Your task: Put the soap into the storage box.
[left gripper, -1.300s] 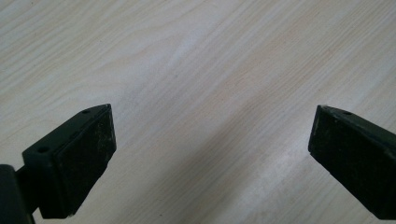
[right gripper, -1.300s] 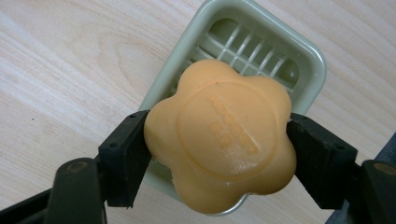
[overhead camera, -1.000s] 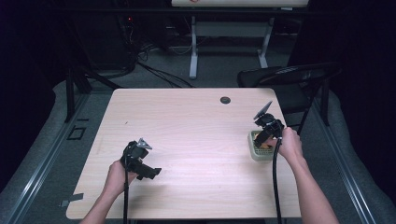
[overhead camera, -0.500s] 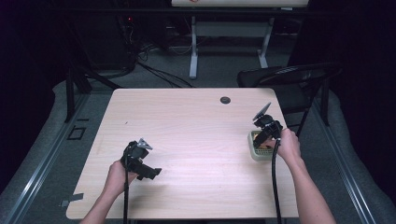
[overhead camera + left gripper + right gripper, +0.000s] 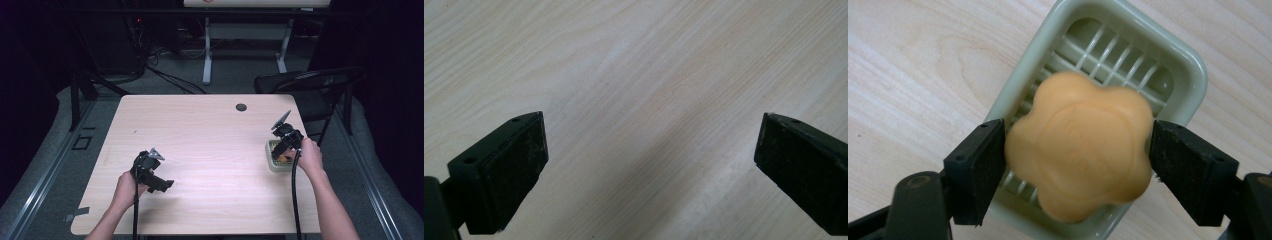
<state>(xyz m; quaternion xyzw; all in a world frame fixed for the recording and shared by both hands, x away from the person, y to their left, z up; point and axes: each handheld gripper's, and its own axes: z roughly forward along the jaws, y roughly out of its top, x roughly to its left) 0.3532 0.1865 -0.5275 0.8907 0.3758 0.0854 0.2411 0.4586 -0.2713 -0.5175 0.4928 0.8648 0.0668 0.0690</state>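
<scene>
an orange flower-shaped soap bar (image 5: 1080, 152) is sitting between the jaws of the right gripper (image 5: 1075, 170), directly over a pale green slatted soap dish (image 5: 1175, 75) that is resting near the right edge of the light wood bench (image 5: 210, 145). the jaws are closing in on the bar's two opposite sides, both pads at or just touching its lobes; whether the bar is lifted clear of the dish or lying on its slats is not possible to tell. the bar is looking light and rigid but smooth and likely slippery, with rounded lobes that could squirt out under pressure, so the best hold is probably across its widest flanks, pads square to the sides, with moderate squeeze. in the high view the person's right hand (image 5: 310, 155) is holding that gripper over the dish, while the left gripper (image 5: 150, 170) is hovering low over bare bench well apart on the left, its jaws spread wide and holding nothing.
</scene>
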